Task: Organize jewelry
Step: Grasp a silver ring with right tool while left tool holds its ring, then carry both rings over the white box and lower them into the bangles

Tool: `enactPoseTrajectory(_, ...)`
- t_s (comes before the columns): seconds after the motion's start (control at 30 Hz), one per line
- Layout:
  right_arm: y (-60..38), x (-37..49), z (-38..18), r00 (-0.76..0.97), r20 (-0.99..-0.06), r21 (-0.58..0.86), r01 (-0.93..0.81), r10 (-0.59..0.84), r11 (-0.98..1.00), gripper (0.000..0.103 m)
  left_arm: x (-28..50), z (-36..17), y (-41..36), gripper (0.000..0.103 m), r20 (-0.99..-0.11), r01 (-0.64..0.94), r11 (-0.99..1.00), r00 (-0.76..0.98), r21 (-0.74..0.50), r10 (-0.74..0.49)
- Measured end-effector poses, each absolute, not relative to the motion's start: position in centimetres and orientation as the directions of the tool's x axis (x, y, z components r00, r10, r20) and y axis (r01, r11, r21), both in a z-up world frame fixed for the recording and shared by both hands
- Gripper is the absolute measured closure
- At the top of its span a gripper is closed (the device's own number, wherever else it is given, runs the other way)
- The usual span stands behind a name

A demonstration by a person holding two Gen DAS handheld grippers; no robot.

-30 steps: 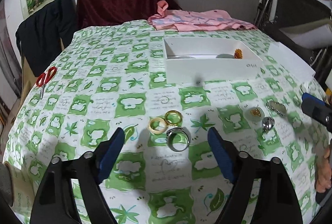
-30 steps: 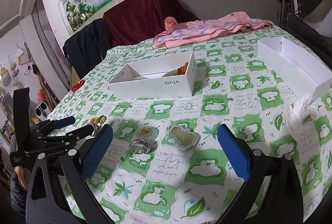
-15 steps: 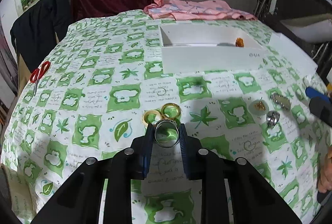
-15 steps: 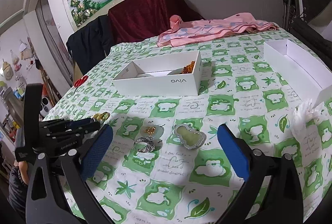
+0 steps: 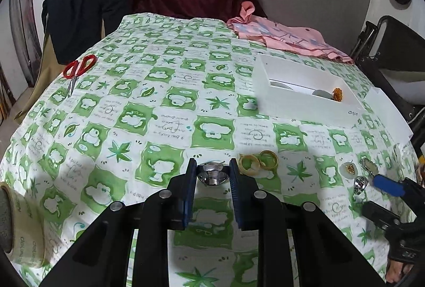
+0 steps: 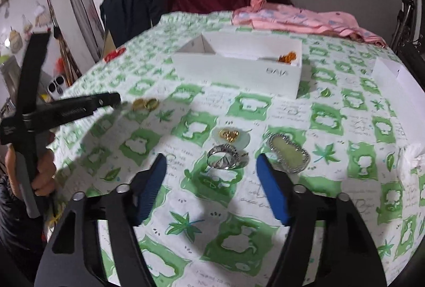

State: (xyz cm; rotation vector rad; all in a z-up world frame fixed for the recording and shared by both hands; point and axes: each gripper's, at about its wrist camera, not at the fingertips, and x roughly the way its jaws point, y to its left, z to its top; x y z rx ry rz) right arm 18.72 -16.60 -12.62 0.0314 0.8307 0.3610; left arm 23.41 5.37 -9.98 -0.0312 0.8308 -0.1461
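My left gripper [image 5: 211, 172] is shut on a silver ring [image 5: 211, 175] and holds it above the green-and-white tablecloth. Two gold rings [image 5: 258, 162] lie just right of it; they also show in the right wrist view [image 6: 145, 104]. My right gripper [image 6: 211, 167] is open, its jaws either side of a second silver ring [image 6: 224, 156] on the cloth. Beside that ring lie a gold heart on a pale disc [image 6: 230, 136] and a green framed pendant [image 6: 289, 155]. A white open box [image 5: 302, 91] holding an amber piece [image 5: 337, 94] stands further back; it also shows in the right wrist view [image 6: 239, 69].
Red scissors [image 5: 78, 69] lie at the far left of the table. A pink cloth [image 5: 287, 34] lies at the back. A tape roll [image 5: 18, 228] sits at the near left edge. A second white box [image 6: 398, 85] stands right. Chairs draped in dark cloth stand behind.
My left gripper closed on the silver ring, lifted it and swung left. My right gripper came down and narrowed around the second silver ring.
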Motion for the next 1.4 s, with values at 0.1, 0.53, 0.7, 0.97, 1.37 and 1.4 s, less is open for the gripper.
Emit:
enactPoseTrajectory(0.1, -16.5, 19.4, -13.1, 0.604, -0.739, 0.158, -0.274, 0.298, 0.949, 0.050, 23.3, -9.9, 5.1, 0.078, -0.731, 0.124, 0.989, 0.668, -0.075, -0.139)
enactPoseTrajectory(0.53, -18.1, 19.1, -12.7, 0.628, -0.700, 0.236, -0.245, 0.339, 0.941, 0.076, 23.3, -10.2, 4.3, 0.078, -0.735, 0.150, 0.987, 0.662, -0.062, -0.146)
enactPoseTrajectory(0.7, -19.4, 18.2, -12.5, 0.639, -0.686, 0.269, -0.222, 0.348, 0.937, 0.076, 23.2, -10.2, 4.3, 0.078, -0.738, 0.160, 0.985, 0.656, -0.065, -0.155)
enactPoseTrajectory(0.97, -21.4, 18.1, -10.5, 0.677, -0.648, 0.294, -0.200, 0.349, 0.935, 0.076, 23.4, -8.8, 2.5, 0.078, -0.736, 0.222, 0.974, 0.651, -0.048, -0.185)
enactPoseTrajectory(1.37, -22.2, 25.8, -4.4, 0.749, -0.570, 0.279, -0.211, 0.338, 0.937, 0.076, 29.4, -2.2, -1.7, 0.078, -0.664, 0.268, 0.962, 0.709, -0.060, -0.239)
enactPoseTrajectory(1.4, -22.1, 26.6, -4.5, 0.745, -0.576, 0.277, -0.209, 0.336, 0.938, 0.076, 30.2, -2.4, -2.2, 0.078, -0.668, 0.272, 0.960, 0.703, -0.062, -0.242)
